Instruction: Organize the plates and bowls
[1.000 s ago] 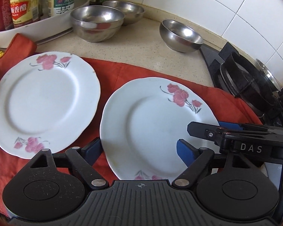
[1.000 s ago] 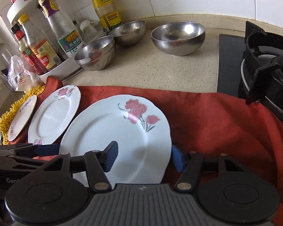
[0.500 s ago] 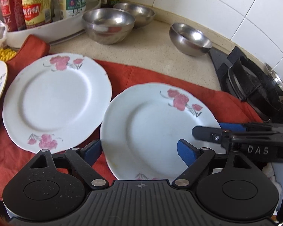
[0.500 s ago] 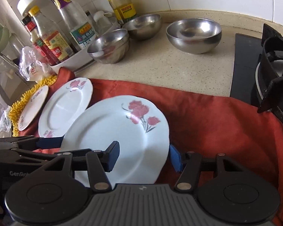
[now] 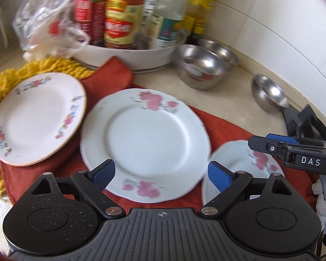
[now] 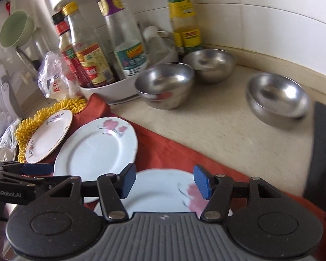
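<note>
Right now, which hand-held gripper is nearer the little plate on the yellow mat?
Left. The left hand-held gripper hovers over the middle plate beside the little plate; the right hand-held gripper is further right.

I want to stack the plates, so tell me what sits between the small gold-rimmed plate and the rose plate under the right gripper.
Another rose plate lies between the gold-rimmed plate and the near rose plate on the red cloth, as both wrist views show.

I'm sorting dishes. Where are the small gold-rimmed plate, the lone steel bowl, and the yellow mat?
small gold-rimmed plate (image 5: 35,117), left wrist view, centre well.
lone steel bowl (image 6: 277,97), right wrist view, inner wall.
yellow mat (image 5: 52,65), left wrist view, top fringe.
</note>
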Demonstrator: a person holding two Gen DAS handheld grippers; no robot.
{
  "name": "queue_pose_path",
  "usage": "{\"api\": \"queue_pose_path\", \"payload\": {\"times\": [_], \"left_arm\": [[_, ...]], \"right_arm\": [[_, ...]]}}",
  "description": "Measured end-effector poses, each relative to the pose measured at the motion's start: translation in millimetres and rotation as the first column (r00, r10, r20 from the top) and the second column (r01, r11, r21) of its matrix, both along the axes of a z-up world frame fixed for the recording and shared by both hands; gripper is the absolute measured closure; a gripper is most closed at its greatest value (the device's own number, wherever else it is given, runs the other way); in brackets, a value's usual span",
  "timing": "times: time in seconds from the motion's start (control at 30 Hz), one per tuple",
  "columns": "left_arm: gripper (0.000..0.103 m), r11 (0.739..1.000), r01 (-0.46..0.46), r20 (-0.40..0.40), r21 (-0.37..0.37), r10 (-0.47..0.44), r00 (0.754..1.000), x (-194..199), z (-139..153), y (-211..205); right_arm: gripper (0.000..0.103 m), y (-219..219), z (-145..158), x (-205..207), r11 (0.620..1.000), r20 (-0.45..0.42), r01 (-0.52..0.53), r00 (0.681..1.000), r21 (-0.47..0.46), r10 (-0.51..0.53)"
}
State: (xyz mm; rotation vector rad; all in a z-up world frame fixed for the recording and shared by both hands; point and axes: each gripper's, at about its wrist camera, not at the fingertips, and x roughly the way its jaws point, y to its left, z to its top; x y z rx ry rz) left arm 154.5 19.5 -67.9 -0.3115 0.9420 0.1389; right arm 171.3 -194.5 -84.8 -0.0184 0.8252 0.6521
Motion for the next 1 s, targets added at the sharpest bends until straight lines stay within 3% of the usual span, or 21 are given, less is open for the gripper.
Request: {"api": "queue_pose_path", "payload": {"times": [0.33, 0.63, 1.0], "left_arm": [[0.007, 0.987, -0.158, -0.071, -0.003, 0.158, 0.985, 0.3, -18.1, 40.5], [0.007, 0.987, -0.162, -0.089, -0.012, 0.16, 0.983, 12.6, -26.9, 46.5], [0.005, 0.991, -0.136, -0.1, -0.003, 0.135, 0.986, 25.6, -31.7, 44.8]], "right_arm": [[0.046, 64.0, -17.6, 37.0, 0.992, -0.044, -0.11, 0.993, -0.056, 0.107], [0.046, 79.0, -27.4, 41.2, 0.982, -0.089, -0.18, 0.98, -0.048, 0.176], [0.056, 83.8, -29.3, 45.1, 0.974, -0.137, -0.227, 0.965, -0.003, 0.224]]}}
